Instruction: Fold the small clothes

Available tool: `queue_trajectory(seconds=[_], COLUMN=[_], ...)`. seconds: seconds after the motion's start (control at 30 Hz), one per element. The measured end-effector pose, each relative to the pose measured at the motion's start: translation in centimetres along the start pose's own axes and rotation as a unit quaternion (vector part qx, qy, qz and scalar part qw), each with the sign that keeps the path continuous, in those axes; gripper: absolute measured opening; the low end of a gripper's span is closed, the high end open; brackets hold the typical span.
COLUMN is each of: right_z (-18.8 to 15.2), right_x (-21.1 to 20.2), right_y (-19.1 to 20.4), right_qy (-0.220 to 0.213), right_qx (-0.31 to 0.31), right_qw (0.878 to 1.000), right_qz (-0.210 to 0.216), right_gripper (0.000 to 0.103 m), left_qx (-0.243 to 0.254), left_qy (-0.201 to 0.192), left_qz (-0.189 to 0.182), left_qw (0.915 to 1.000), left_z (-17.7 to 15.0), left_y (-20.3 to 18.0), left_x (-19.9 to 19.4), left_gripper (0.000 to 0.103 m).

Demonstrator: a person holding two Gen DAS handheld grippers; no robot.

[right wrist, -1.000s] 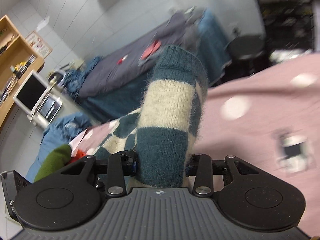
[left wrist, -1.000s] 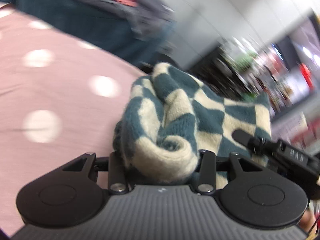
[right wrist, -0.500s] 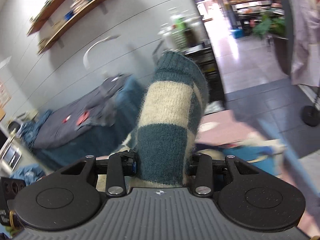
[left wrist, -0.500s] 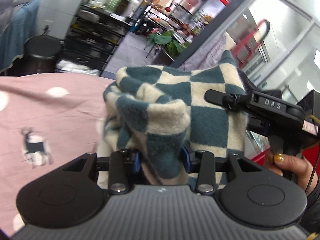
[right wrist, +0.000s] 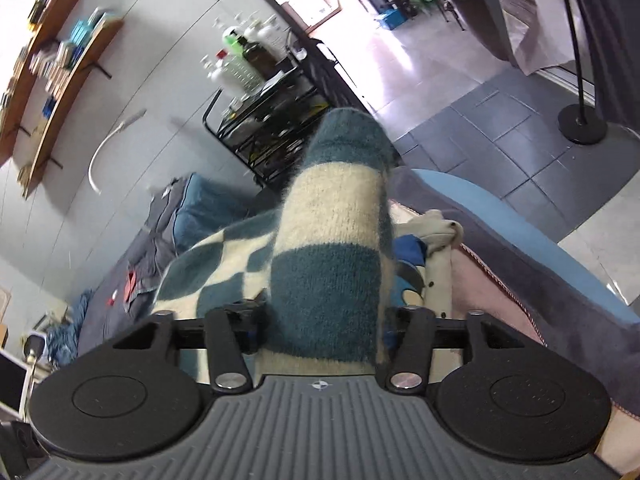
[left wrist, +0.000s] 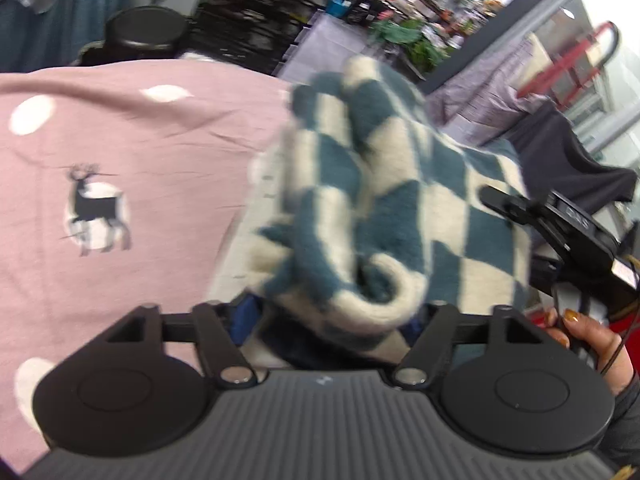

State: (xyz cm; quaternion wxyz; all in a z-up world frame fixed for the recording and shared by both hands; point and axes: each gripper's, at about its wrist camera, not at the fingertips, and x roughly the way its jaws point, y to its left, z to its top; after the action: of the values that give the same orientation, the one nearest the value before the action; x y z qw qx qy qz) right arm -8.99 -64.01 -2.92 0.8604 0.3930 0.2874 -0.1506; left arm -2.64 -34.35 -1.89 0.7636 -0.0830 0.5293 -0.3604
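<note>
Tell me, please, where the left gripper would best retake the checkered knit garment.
Probably the rolled cream edge of the checkered knit garment, approached straight on from the left gripper: that thick roll already bulges between its open fingers.

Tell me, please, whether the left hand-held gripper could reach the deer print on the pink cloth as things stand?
Probably not freely: the left hand-held gripper has the checkered knit bunched between its fingers, though the deer print itself lies uncovered.

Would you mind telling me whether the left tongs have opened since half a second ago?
Yes. The left tongs now stand wider apart around the checkered knit.
</note>
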Motion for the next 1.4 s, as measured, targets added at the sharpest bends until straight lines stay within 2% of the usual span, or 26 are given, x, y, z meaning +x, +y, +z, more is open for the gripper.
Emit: queue_trajectory(seconds=[0.1, 0.23, 0.3, 0.37, 0.43, 0.47, 0.5, 0.53, 0.57, 0.6, 0.63, 0.7, 0.8, 0.9, 1.07, 1.13, 1.23, 1.4], right_z=[-0.2, 0.1, -0.4, -1.1, -2.0, -2.5, -3.0, -3.5, -3.9, -4.4, -4.9, -5.7, -6.6, -6.9, -6.6, -6.7, -6.9, -6.9], right_x=[-0.6, -1.9, -3.3, -4.7, -6.2, -7.0, -7.6, -8.0, -8.2, -8.3, -8.3, -7.9, -6.9, -6.4, -5.9, -5.7, -5.0, -4.6], right_y=[0.2, 0.6, 1.6, 2.7, 3.6, 4.2, 4.8, 5.4, 5.7, 6.1, 6.4, 6.8, 7.1, 6.8, 6.0, 5.8, 6.1, 5.8], right_qy=[-0.023, -0.06, -0.083, -0.104, -0.115, -0.119, -0.119, -0.114, -0.106, -0.098, -0.09, -0.068, -0.03, -0.008, 0.012, 0.018, 0.025, 0.033], right_qx=[-0.028, -0.087, -0.137, -0.183, -0.222, -0.24, -0.258, -0.273, -0.284, -0.29, -0.296, -0.308, -0.332, -0.327, -0.303, -0.295, -0.301, -0.295], right_qw=[0.999, 0.992, 0.983, 0.972, 0.963, 0.958, 0.954, 0.951, 0.95, 0.949, 0.948, 0.946, 0.938, 0.938, 0.943, 0.946, 0.943, 0.944], right_qz=[-0.022, -0.062, -0.086, -0.108, -0.104, -0.1, -0.095, -0.087, -0.08, -0.074, -0.07, -0.074, -0.092, -0.116, -0.135, -0.131, -0.14, -0.146], right_gripper=[0.103, 0.103, 0.103, 0.103, 0.103, 0.099, 0.088, 0.083, 0.077, 0.076, 0.076, 0.071, 0.061, 0.061, 0.061, 0.061, 0.062, 0.064], left_qx=[-0.026, -0.003, -0.018, -0.011, 0.034, 0.066, 0.099, 0.133, 0.165, 0.197, 0.225, 0.267, 0.3, 0.312, 0.304, 0.305, 0.293, 0.305], left_qy=[-0.009, -0.022, -0.014, -0.014, -0.056, -0.089, -0.122, -0.149, -0.168, -0.177, -0.176, -0.154, -0.122, -0.095, -0.034, -0.024, -0.01, -0.006], left_qz=[0.008, 0.045, 0.041, 0.041, 0.047, 0.047, 0.042, 0.033, 0.023, 0.016, 0.01, -0.008, -0.021, -0.023, 0.015, 0.034, 0.031, 0.037], left_qw=[0.9996, 0.9987, 0.9989, 0.999, 0.9968, 0.9928, 0.9867, 0.9793, 0.9716, 0.9642, 0.9583, 0.9511, 0.9459, 0.9449, 0.9521, 0.9515, 0.9556, 0.9515], left_z=[0.9, 2.0, 2.5, 3.3, 3.2, 2.9, 2.6, 2.3, 2.1, 1.9, 1.7, 1.4, 1.1, 0.4, 1.4, 1.8, 2.1, 2.1], left_y=[1.9, 3.5, 3.8, 3.1, 1.4, 0.1, -1.1, -2.2, -3.4, -4.5, -5.6, -7.1, -7.7, -7.2, -5.2, -5.0, -4.5, -4.8], left_x=[-1.1, -1.7, -2.0, -2.2, -4.0, -5.2, -6.3, -7.2, -7.7, -8.0, -7.9, -6.9, -4.9, -3.1, 0.8, 1.6, 2.4, 3.0], left_gripper=[0.082, 0.088, 0.088, 0.088, 0.088, 0.088, 0.087, 0.087, 0.087, 0.087, 0.087, 0.076, 0.071, 0.071, 0.072, 0.076, 0.078, 0.088])
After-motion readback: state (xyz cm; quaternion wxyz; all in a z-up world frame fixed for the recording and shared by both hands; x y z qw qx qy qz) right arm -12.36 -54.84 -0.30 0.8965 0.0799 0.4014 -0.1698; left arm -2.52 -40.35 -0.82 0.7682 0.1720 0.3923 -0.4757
